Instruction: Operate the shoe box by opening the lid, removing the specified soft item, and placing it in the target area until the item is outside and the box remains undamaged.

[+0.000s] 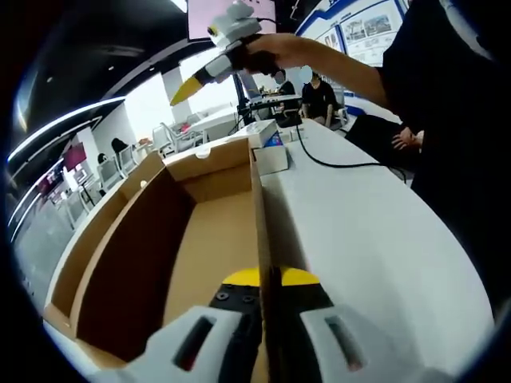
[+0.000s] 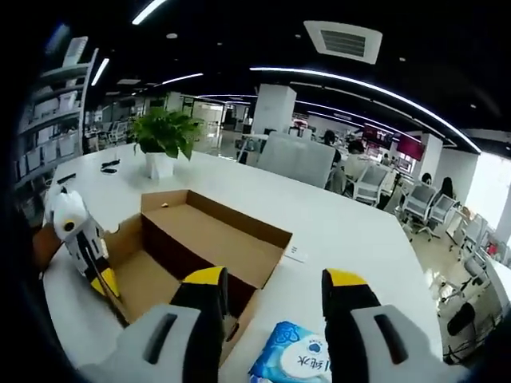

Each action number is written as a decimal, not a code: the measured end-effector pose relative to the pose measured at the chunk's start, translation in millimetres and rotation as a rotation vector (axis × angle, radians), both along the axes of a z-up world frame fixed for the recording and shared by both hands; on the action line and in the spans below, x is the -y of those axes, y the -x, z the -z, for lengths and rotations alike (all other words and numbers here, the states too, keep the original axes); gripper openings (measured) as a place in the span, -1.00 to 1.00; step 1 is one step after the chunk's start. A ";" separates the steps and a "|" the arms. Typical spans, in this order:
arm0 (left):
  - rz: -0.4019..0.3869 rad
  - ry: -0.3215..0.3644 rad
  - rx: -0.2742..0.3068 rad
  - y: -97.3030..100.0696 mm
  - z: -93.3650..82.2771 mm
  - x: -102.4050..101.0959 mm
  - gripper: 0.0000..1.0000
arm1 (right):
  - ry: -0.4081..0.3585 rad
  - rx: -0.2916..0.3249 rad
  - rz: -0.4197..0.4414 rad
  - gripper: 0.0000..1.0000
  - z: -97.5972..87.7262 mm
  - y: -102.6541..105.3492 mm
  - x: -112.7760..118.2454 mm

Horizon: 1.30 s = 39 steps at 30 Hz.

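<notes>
1. The shoe box (image 2: pixel 204 239) sits open on the white tabletop (image 2: pixel 351 231), its brown cardboard inside bare as far as I can see; its long axis runs away from the left gripper toward the far end wall.
2. The left gripper (image 1: pixel 270 279) is clenched on the box's near side wall, one yellow-tipped jaw inside the box and one outside, with the wall's edge pinched between them. From the right gripper view it shows at the box's left corner, low and touching the cardboard.
3. The right gripper (image 2: pixel 275 291) hangs released, jaws spread wide with nothing between them. It is raised above the box's far end, clear of the cardboard, in a person's hand (image 1: pixel 275 49).
4. A blue-and-white pack of wet wipes (image 2: pixel 294 361) lies on the tabletop just outside the box, directly below the right gripper. I judge this to be the soft item, already out.
5. The right gripper is the nearer one to the pack; any further placing would fall to it.
6. A potted plant (image 2: pixel 165 140) stands well apart.
</notes>
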<state>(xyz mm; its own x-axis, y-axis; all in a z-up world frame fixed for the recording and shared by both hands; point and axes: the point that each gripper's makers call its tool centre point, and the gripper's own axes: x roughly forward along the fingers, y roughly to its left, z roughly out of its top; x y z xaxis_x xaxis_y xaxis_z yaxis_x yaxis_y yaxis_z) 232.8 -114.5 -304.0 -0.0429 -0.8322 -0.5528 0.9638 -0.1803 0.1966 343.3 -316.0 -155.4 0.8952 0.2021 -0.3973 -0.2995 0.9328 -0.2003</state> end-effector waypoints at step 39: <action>0.000 -0.001 0.004 1.9 -0.3 0.9 -0.93 | -0.003 -0.284 0.014 0.08 48.8 -133.5 -16.5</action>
<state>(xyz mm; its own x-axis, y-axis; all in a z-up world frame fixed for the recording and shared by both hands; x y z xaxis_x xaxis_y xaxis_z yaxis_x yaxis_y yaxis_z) 231.0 -115.3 -303.7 -0.0409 -0.8318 -0.5536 0.9628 -0.1808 0.2006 476.8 -299.5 -204.2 0.7510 0.1921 -0.6318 -0.3302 0.9378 -0.1074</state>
